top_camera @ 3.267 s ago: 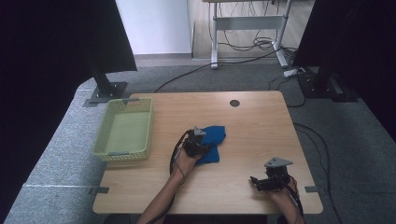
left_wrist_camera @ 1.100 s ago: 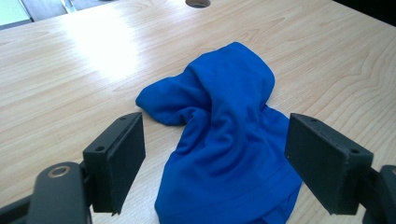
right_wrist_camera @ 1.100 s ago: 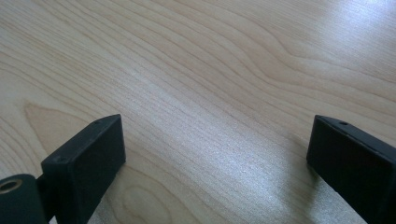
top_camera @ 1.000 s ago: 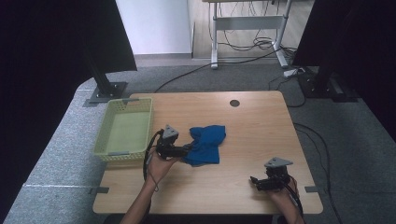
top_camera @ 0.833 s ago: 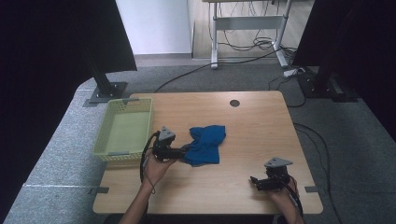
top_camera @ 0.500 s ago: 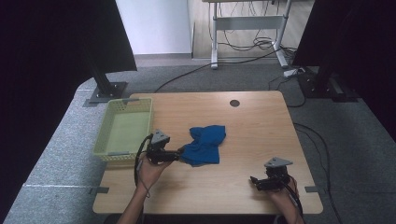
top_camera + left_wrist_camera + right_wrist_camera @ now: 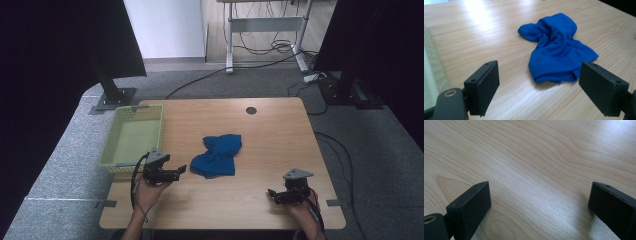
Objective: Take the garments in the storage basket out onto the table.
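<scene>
- The crumpled bright-blue cloth [image 7: 218, 155] lies loose near the middle of the pale wood-grain bench [image 7: 270, 125], bunched at its far end and fanned flatter toward the person. Nothing touches it.
- The left claw [image 7: 181, 170] sits just beside the cloth's near-left edge, jaws spread wide and holding nothing. In the left gripper view the cloth [image 7: 556, 50] lies a little beyond and between the two black pads, so the claw [image 7: 539, 87] looks lined up on it, probably to reach in for a hem or corner.
- The right claw [image 7: 271, 193] rests low at the near-right part of the bench, well apart from the cloth, also spread and empty. Its own view shows bare wood under the gap [image 7: 539, 207]. It reads as parked, waiting until a second grip is wanted.
- A shallow pale-green perforated plastic basket [image 7: 112, 160] stands at the bench's left side, just beyond the left hand. It appears empty. Placed that close to the working hand, it is a likely destination for the cloth, though that is only a guess.
- The bench top is smooth and glossy, with a bright glare patch in the left gripper view and a small dark round grommet hole [image 7: 251, 110] near the far edge.
- Around it is grey carpet, black curtains on both sides with a stand foot at the left, a white wall, and a metal desk frame with tangled cables behind.
</scene>
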The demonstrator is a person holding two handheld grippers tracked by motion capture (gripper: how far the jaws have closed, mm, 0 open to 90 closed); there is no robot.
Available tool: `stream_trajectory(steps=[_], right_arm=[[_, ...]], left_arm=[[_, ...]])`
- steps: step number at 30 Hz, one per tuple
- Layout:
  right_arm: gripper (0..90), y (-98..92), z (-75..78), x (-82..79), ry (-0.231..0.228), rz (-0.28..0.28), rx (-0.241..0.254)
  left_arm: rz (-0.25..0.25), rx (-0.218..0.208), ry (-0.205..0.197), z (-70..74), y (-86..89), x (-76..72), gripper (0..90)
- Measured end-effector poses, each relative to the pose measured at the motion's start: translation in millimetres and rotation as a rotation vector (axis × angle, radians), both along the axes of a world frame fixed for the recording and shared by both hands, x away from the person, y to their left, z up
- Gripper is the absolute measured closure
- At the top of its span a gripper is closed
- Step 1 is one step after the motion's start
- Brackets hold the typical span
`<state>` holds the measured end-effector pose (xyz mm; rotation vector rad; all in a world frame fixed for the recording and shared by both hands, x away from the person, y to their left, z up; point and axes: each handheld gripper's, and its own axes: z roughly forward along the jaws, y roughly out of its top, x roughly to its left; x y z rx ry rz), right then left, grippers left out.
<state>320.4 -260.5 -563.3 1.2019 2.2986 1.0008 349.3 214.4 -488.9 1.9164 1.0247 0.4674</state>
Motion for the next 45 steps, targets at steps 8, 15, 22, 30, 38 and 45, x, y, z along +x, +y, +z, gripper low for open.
stream_trajectory(steps=[8, 15, 22, 30, 38, 45], right_arm=[[4.1, 0.2, 0.0, 0.0, 0.0, -0.001, 0.0], [4.1, 0.2, 0.0, 0.0, 0.0, -0.001, 0.0], [4.1, 0.2, 0.0, 0.0, 0.0, 0.0, 0.0], [4.1, 0.3, 0.0, -0.1, 0.0, 0.002, 0.0], [4.1, 0.3, 0.0, -0.1, 0.0, 0.002, 0.0], [4.1, 0.3, 0.0, -0.1, 0.0, 0.003, 0.0]], left_arm=[[0.009, -0.003, 0.015, -12.6, 13.3, -13.0, 16.2], [0.008, 0.008, 0.025, -22.8, 18.1, -21.4, 16.2], [0.007, 0.031, 0.071, -42.6, 18.5, -27.9, 15.8], [0.026, 0.089, 0.089, -54.2, 18.8, -31.9, 15.8], [0.039, 0.139, 0.112, -61.4, 15.9, -32.1, 15.2], [0.053, 0.167, 0.108, -65.5, 15.2, -31.3, 12.0]])
